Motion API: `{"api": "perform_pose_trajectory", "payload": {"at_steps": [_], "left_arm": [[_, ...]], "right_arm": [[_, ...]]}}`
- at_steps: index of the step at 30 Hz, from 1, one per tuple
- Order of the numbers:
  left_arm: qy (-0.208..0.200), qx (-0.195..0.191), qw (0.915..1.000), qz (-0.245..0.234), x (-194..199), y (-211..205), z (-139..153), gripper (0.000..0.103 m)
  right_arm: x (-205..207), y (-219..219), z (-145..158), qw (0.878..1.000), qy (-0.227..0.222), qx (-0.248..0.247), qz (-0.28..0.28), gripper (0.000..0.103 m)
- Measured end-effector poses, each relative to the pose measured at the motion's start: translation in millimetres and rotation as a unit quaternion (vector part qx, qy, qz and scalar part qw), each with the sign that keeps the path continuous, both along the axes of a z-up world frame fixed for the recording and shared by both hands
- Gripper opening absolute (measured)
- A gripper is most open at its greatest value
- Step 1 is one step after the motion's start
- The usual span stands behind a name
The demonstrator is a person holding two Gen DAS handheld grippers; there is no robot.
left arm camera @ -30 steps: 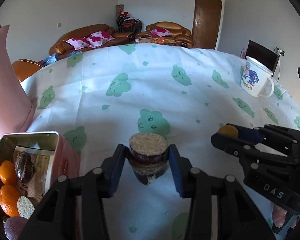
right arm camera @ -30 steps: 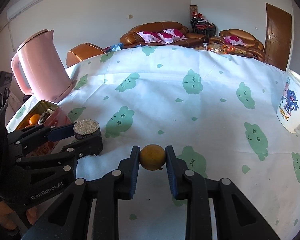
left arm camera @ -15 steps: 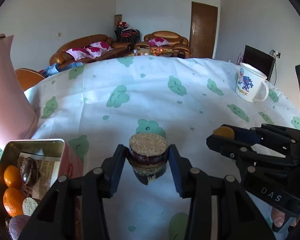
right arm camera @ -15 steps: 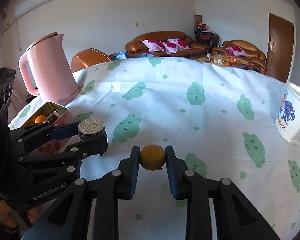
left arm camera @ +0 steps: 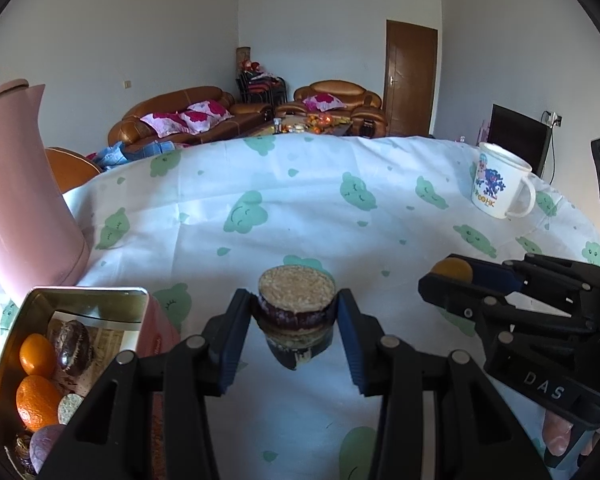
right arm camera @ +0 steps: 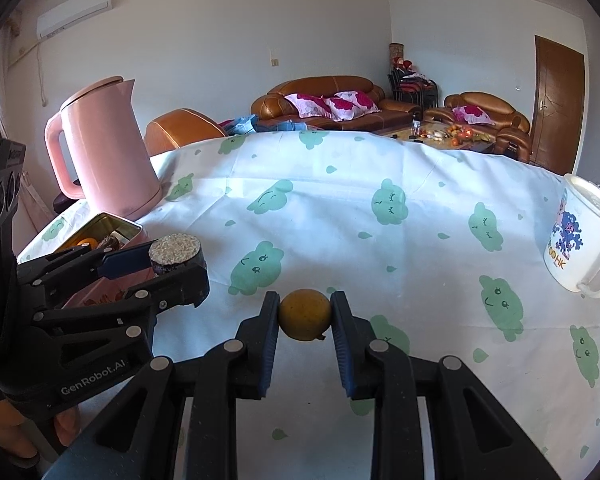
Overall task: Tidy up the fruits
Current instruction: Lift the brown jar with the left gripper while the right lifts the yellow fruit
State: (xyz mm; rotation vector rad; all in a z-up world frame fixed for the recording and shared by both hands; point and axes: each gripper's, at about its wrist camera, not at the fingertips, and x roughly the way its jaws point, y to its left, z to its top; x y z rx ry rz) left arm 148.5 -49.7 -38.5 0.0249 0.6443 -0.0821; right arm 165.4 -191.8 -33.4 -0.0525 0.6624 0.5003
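Note:
My left gripper [left arm camera: 296,312] is shut on a round dark fruit half with a pale cut top [left arm camera: 297,300] and holds it above the tablecloth; it also shows in the right wrist view [right arm camera: 175,255]. My right gripper [right arm camera: 305,315] is shut on a small yellow-orange fruit [right arm camera: 305,314], seen at the right of the left wrist view [left arm camera: 452,270]. A pink tin [left arm camera: 88,292] at the lower left holds oranges [left arm camera: 36,354] and several other fruits.
A pink kettle [right arm camera: 108,148] stands at the table's left, behind the tin [right arm camera: 120,224]. A white cartoon mug [right arm camera: 580,240] stands at the right. The table has a white cloth with green cloud prints [right arm camera: 340,208]. Sofas lie beyond the table.
Both grippers have risen and tilted up, each still holding its fruit; more of the room shows beyond the table. The tin sits a little further in view.

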Motion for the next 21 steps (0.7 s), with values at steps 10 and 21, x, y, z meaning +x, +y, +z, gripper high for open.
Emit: {"api": "perform_pose_trajectory", "payload": {"at_steps": [10,21], "left_arm": [[-0.026,0.018,0.9995,0.003,-7.7,-4.3,5.2,0.045],[-0.048,0.013,0.9987,0.011,-16.9,-1.0,9.6,0.045]], "right_arm": [[-5.6,-3.5,4.4,1.0,-0.021,0.011,-0.004,0.028],[-11.1,-5.7,8.1,0.999,-0.04,0.019,-0.004,0.028]]}}
